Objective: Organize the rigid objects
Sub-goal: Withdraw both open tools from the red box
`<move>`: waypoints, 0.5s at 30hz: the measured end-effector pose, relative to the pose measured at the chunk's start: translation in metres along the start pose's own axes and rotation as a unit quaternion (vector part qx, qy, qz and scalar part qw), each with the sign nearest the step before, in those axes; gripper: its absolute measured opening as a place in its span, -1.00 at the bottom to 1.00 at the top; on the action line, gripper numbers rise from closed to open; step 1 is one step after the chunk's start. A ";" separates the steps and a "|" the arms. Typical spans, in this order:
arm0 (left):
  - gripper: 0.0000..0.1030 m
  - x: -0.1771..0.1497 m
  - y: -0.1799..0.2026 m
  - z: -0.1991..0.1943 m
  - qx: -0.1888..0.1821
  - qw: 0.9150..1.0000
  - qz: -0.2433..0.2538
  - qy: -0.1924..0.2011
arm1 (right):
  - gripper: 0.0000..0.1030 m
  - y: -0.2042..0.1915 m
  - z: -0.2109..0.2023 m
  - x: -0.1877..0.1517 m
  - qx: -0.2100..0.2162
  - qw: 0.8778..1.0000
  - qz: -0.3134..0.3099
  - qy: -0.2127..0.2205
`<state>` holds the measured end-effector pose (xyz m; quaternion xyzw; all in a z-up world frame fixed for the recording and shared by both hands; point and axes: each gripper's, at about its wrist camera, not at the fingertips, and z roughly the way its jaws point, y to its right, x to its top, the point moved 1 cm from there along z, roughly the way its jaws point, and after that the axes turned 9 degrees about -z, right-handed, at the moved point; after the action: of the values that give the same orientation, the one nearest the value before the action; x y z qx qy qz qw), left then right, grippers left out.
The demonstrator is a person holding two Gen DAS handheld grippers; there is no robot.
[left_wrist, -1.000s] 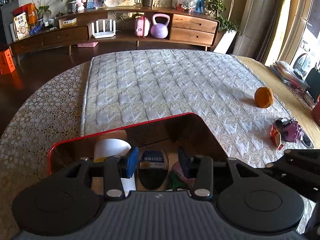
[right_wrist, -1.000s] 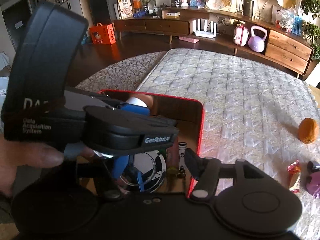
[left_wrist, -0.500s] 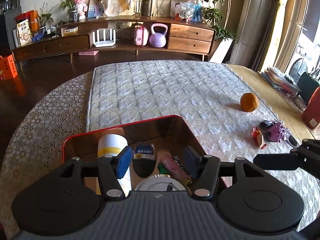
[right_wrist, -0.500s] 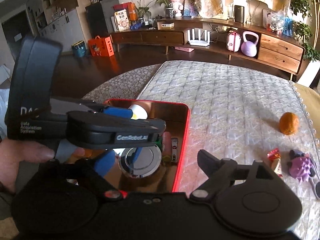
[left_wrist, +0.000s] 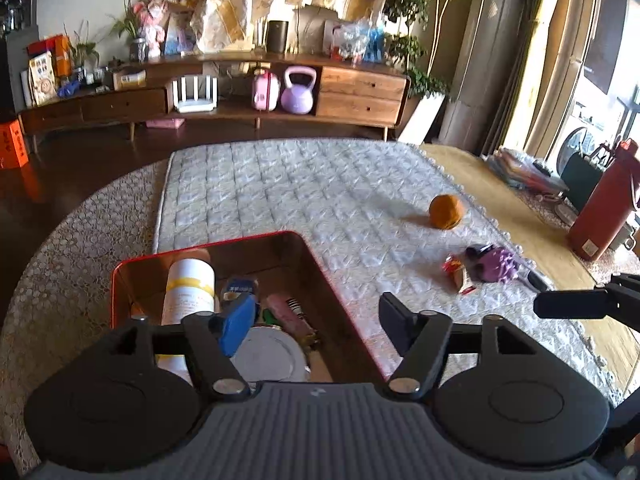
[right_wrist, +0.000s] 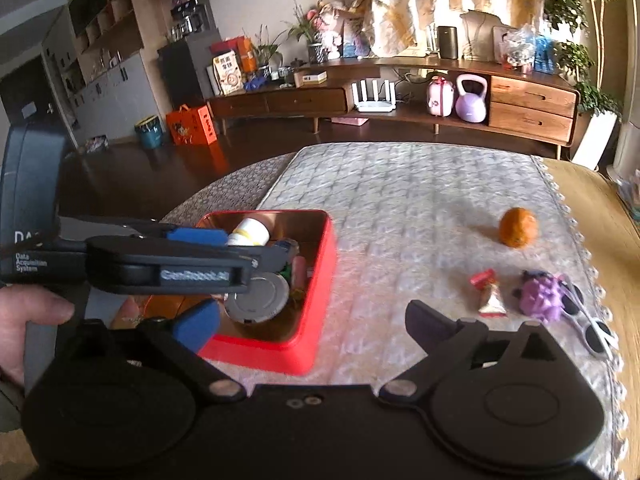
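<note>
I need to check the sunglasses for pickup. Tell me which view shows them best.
The right wrist view: the white sunglasses lie whole beside the purple toy. In the left wrist view only a dark sliver shows behind the toy.

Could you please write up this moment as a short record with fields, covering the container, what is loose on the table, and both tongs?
container: red tin on the quilted mat
inside tin: white bottle, round metal lid, pink lighter
loose on mat: orange, purple spiky toy, red snack packet, white sunglasses
left tongs: opening, nothing between them, above the tin
right tongs: opening, nothing between them
</note>
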<state>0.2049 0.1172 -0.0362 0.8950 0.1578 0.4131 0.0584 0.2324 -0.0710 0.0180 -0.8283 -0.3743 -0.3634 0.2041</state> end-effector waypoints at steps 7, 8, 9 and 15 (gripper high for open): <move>0.62 -0.005 0.026 -0.014 -0.016 1.000 -0.016 0.016 | 0.94 0.036 -0.035 -0.025 -0.035 0.999 0.013 0.010; 0.62 -0.006 0.030 -0.015 -0.018 0.999 -0.019 0.018 | 0.94 0.042 -0.040 -0.029 -0.040 0.999 0.015 0.012; 0.63 -0.007 0.034 -0.015 -0.022 0.999 -0.022 0.017 | 0.94 0.048 -0.044 -0.033 -0.045 0.999 0.018 0.014; 0.66 -0.019 0.064 -0.008 -0.029 0.999 -0.016 0.012 | 0.95 0.080 -0.058 -0.052 -0.069 0.997 0.036 0.013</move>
<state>0.2024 0.0507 -0.0296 0.8853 0.1606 0.4273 0.0893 0.2441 -0.1819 0.0114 -0.8487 -0.3154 -0.3916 0.1639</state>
